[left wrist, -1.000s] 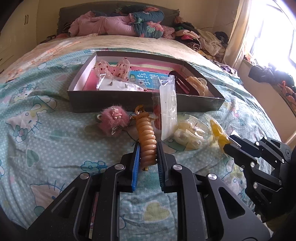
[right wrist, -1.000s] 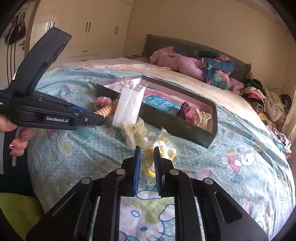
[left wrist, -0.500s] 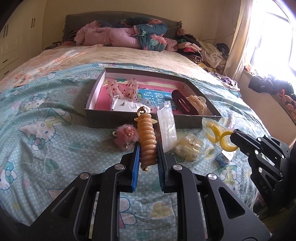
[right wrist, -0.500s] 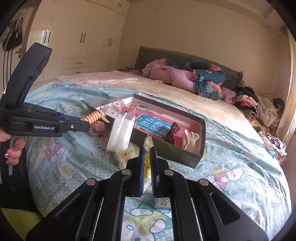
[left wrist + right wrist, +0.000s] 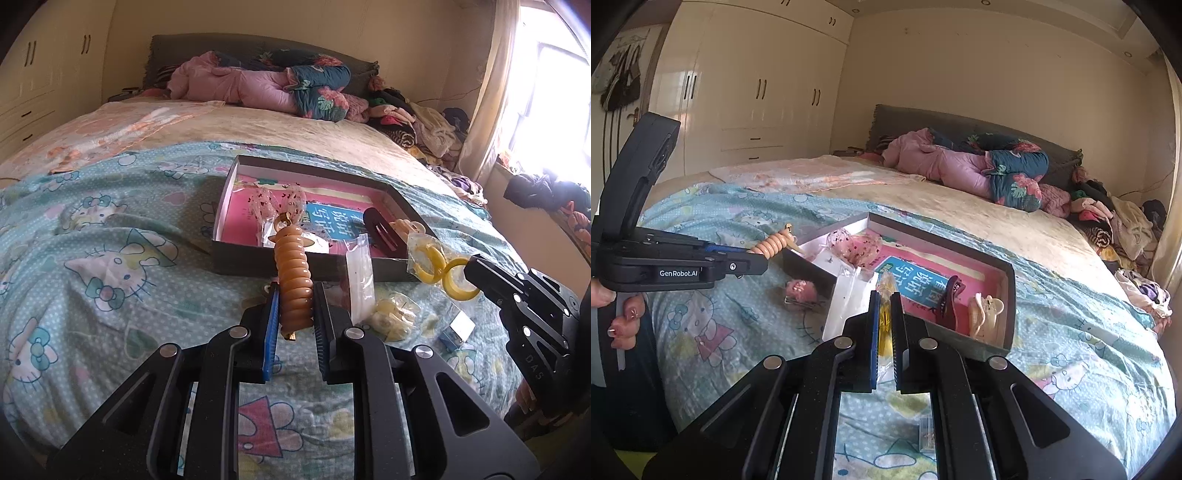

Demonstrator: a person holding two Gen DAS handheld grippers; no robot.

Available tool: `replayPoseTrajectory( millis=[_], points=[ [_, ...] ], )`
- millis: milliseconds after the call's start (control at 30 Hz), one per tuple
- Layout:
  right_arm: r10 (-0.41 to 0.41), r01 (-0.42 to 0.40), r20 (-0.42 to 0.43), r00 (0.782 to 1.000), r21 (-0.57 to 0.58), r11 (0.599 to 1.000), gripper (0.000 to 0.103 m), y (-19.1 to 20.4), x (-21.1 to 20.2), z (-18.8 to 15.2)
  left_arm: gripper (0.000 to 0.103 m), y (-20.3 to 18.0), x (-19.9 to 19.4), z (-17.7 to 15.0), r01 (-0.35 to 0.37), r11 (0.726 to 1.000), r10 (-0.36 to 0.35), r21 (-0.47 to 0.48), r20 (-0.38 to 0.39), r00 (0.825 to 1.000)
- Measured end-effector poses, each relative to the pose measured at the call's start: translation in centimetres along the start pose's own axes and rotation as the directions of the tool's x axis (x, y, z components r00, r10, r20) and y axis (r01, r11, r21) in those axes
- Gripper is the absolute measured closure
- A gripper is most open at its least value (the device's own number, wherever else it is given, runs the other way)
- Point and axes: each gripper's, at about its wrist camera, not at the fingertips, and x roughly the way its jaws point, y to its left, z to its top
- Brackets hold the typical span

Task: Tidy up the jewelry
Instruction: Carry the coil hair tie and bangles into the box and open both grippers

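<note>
While both grippers are loaded and raised over the bedspread, the job reads as partly done. The grey box with its pink lining, lying toward 12 o'clock from the left wrist camera, already holds several pieces: a dotted pink bow, a dark red hair clip and a cream claw clip, plus a flat white packet near its front wall.

Left outside, on the cover just in front of the box, are a tall clear packet, a bagged cluster of pale clips, a fuzzy pink clip and a small blue box at about 3 o'clock. So roughly half the items seem still to be sorted.

The left gripper is pinching the tan spiral hair tie by its lower coils. Its long axis runs almost straight away from the camera, toward 12 o'clock, with the gold ring end leading and hanging over the near wall of the box; a gold tip shows below the grip.

The right gripper is pressed together on a clear bag of yellow rings, which sticks out toward 10 o'clock in the left view, near the box's right corner. Both pieces look ready to be lowered into the box.
</note>
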Motion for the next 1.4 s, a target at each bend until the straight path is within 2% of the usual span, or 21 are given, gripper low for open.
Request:
replayPoseTrajectory(
  millis=[367,700,1400],
  points=[
    [0.035,-0.035,0.018,0.999,-0.003,0.999,0.097,1.2,2.5,2.4,0.092,1.3,0.2,1.7,-0.021,1.0,0.021,-0.019,0.028,0.999],
    [0.038,-0.039,0.011,0.999,0.017,0.999,0.097,0.8,5.2,3.9,0.092,2.4,1.1,3.3,-0.036,0.999,0.037,-0.023,0.033,0.999],
    [-0.036,0.037,-0.019,0.999,0.044,0.998,0.097,-2.6,9.2,5.2,0.092,2.0,5.1,7.0,-0.054,0.998,0.053,0.016,0.029,0.998]
  ],
)
